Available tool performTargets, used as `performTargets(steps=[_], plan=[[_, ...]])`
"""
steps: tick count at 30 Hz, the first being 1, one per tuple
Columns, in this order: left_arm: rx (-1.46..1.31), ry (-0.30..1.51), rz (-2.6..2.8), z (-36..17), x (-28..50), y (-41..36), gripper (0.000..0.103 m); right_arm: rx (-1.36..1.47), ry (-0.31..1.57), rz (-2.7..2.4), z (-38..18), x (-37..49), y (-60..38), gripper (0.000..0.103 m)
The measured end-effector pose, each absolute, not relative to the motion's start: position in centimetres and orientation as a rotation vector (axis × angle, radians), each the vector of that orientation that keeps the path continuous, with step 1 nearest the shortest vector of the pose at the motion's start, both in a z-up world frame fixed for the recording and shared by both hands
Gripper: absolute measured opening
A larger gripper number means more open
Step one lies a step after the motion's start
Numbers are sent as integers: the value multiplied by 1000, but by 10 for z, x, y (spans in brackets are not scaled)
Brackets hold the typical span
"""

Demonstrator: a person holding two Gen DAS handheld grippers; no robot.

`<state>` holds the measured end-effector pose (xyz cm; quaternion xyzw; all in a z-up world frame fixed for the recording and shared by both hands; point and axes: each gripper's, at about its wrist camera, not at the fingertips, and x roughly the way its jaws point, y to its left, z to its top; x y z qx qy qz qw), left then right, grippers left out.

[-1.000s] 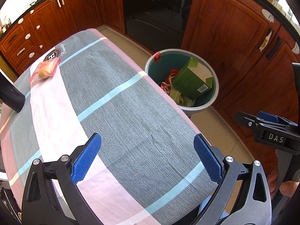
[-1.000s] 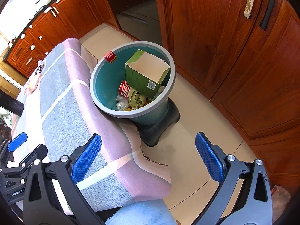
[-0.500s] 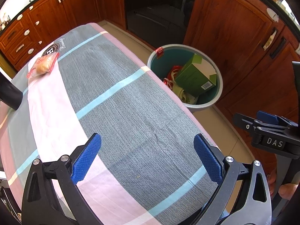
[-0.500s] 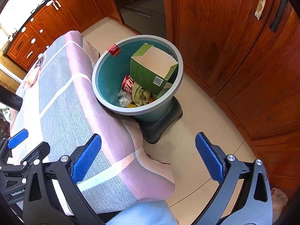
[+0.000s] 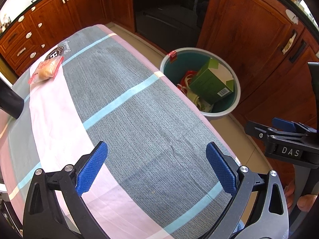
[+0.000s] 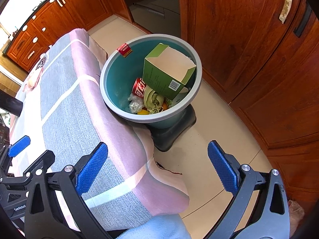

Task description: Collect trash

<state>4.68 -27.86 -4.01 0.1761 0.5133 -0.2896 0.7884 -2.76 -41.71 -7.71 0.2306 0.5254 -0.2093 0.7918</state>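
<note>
A clear snack packet with red print [image 5: 46,69] lies at the far left end of the cloth-covered table [image 5: 139,119]; it also shows small in the right wrist view [image 6: 33,78]. My left gripper [image 5: 157,168] hovers open over the near part of the table with nothing between its fingers. My right gripper [image 6: 157,169] is open and empty above the table's near corner and the floor. The teal bin [image 6: 196,87] stands on the floor beside the table, holding a green carton [image 6: 167,73], a red can [image 6: 139,86] and crumpled wrappers.
Wooden cabinets [image 5: 249,39] curve around the bin on the right, and a dark oven front [image 5: 167,16] is at the back. More cabinets with drawers [image 5: 24,45] stand behind the table. A black object [image 5: 10,101] intrudes at the table's left edge. Tiled floor [image 6: 209,139] lies right of the table.
Both views have shifted slightly: the bin and the table have slid a little within the frames. Both grippers remain open and empty.
</note>
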Motion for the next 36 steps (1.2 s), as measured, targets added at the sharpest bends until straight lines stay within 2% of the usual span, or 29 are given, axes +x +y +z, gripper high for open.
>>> performTargets(steps=[36], plan=[[356, 1106, -630, -35, 48, -269, 99, 480, 1142, -455, -73, -24, -410, 96]])
